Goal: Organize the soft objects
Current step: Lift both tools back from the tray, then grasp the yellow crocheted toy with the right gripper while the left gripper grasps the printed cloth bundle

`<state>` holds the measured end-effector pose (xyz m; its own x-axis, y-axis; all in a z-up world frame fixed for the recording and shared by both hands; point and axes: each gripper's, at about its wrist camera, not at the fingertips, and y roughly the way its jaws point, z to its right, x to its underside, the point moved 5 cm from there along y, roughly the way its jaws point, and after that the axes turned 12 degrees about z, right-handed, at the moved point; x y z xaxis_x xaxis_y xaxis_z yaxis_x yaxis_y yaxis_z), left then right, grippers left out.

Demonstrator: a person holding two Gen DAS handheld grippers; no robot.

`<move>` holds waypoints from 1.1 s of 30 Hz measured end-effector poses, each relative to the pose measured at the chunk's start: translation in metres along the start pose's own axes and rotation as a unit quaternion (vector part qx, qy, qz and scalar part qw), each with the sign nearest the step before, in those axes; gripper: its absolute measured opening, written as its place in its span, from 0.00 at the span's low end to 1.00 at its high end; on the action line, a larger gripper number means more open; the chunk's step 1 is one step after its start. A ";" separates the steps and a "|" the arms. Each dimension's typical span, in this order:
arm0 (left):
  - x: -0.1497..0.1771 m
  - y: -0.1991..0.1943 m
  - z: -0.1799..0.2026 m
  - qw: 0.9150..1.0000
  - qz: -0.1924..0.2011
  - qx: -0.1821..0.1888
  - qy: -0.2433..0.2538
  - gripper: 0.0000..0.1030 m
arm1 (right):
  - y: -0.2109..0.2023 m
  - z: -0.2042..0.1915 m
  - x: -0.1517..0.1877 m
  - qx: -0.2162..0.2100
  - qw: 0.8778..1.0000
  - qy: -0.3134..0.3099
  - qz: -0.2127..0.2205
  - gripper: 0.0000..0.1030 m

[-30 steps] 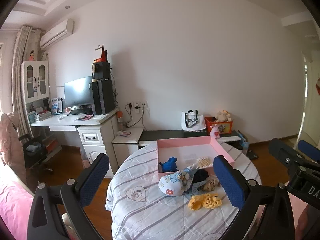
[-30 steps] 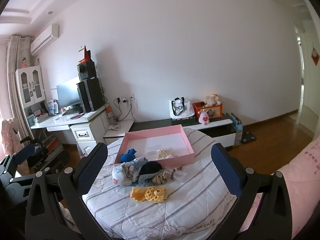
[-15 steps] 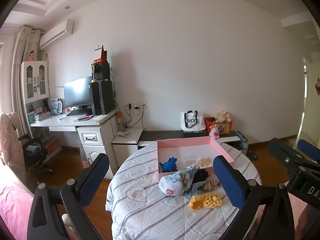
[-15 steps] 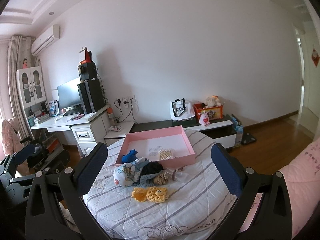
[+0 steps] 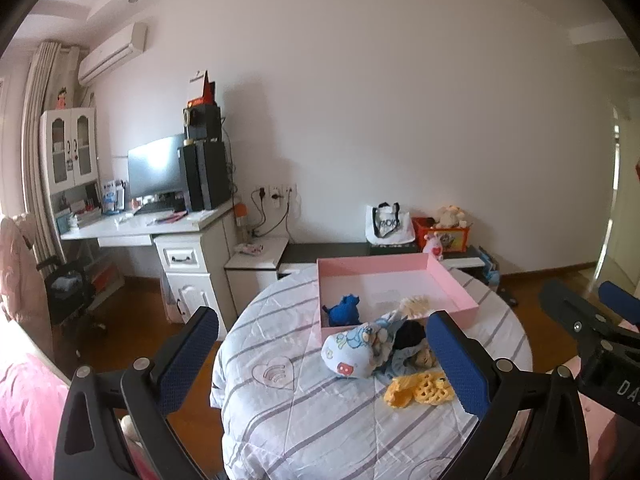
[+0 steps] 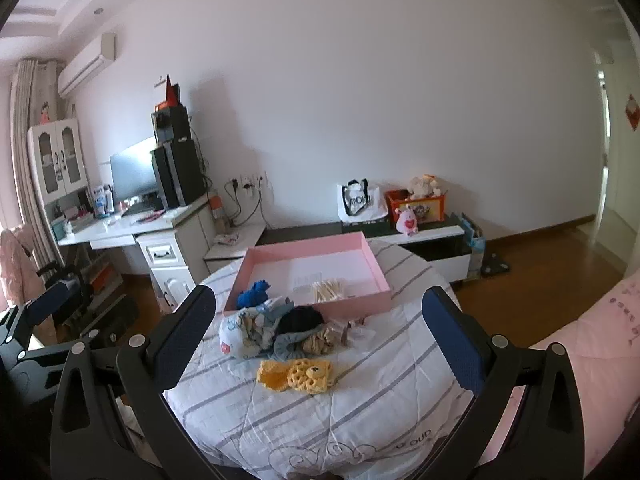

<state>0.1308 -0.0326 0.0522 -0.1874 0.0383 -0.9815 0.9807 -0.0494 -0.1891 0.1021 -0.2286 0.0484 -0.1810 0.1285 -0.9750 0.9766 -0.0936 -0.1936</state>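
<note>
Nothing has shifted: both the left gripper (image 5: 320,356) and right gripper (image 6: 318,334) stay spread, empty, above the soft pile (image 6: 276,326).

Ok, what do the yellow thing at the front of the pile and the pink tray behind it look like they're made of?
Yellow openwork soft item: looks like crocheted or knitted yarn, matte, judging by its holes and loopy, bumpy surface. Shallow pink rectangular tray: probably stiff card or thin board, with a smooth matte finish; its walls are thin, straight and sharp-cornered. From this far off, plastic cannot be ruled out.
</note>
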 end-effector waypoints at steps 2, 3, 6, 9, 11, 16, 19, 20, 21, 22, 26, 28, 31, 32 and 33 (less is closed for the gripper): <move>0.005 0.006 -0.003 1.000 -0.007 -0.004 0.001 1.00 | 0.007 -0.002 0.006 -0.001 1.000 -0.002 -0.011 1.00; 0.007 0.008 -0.004 1.000 -0.011 -0.005 0.002 1.00 | 0.010 -0.003 0.009 -0.002 1.000 -0.002 -0.016 1.00; 0.017 0.020 -0.009 1.000 -0.027 -0.008 0.003 1.00 | 0.022 -0.007 0.021 -0.004 0.999 -0.003 -0.035 1.00; 0.030 0.035 -0.014 0.999 -0.047 -0.015 0.005 1.00 | 0.036 -0.011 0.036 -0.007 0.998 -0.007 -0.059 1.00; 0.039 0.047 -0.018 0.998 -0.063 -0.021 0.008 1.00 | 0.047 -0.014 0.048 -0.007 0.997 -0.009 -0.078 1.00; 0.060 0.075 -0.031 0.994 -0.102 -0.028 0.002 1.00 | 0.072 -0.019 0.078 -0.008 0.992 -0.011 -0.128 1.00; 0.073 0.092 -0.038 0.991 -0.126 -0.038 0.003 1.00 | 0.087 -0.024 0.095 -0.008 0.988 -0.013 -0.156 1.00; 0.077 0.096 -0.040 0.991 -0.131 -0.038 0.001 1.00 | 0.092 -0.025 0.101 -0.010 0.986 -0.014 -0.164 1.00; 0.079 0.101 -0.042 0.990 -0.136 -0.038 0.000 1.00 | 0.096 -0.027 0.105 -0.011 0.985 -0.014 -0.171 1.00; 0.083 0.105 -0.045 0.989 -0.141 -0.039 -0.001 1.00 | 0.100 -0.028 0.110 -0.012 0.984 -0.014 -0.178 1.00; 0.098 0.125 -0.054 0.985 -0.165 -0.042 -0.007 1.00 | 0.117 -0.033 0.129 -0.009 0.978 -0.019 -0.209 1.00; 0.106 0.131 -0.060 0.984 -0.175 -0.045 -0.009 1.00 | 0.126 -0.036 0.140 -0.011 0.974 -0.020 -0.227 1.00; 0.116 0.142 -0.068 0.981 -0.189 -0.049 -0.012 1.00 | 0.136 -0.039 0.153 -0.010 0.968 -0.022 -0.248 1.00; 0.120 0.146 -0.071 0.980 -0.194 -0.050 -0.014 1.00 | 0.141 -0.039 0.158 -0.007 0.966 -0.023 -0.256 1.00; 0.123 0.148 -0.073 0.979 -0.198 -0.049 -0.016 1.00 | 0.145 -0.039 0.163 -0.005 0.965 -0.023 -0.263 1.00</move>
<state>0.2573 0.0373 -0.0941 -0.5544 0.0029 -0.8323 0.8309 0.0588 -0.5533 0.2186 -0.1829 -0.1341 -0.6563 0.1109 -0.7463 0.7495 -0.0182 -0.6618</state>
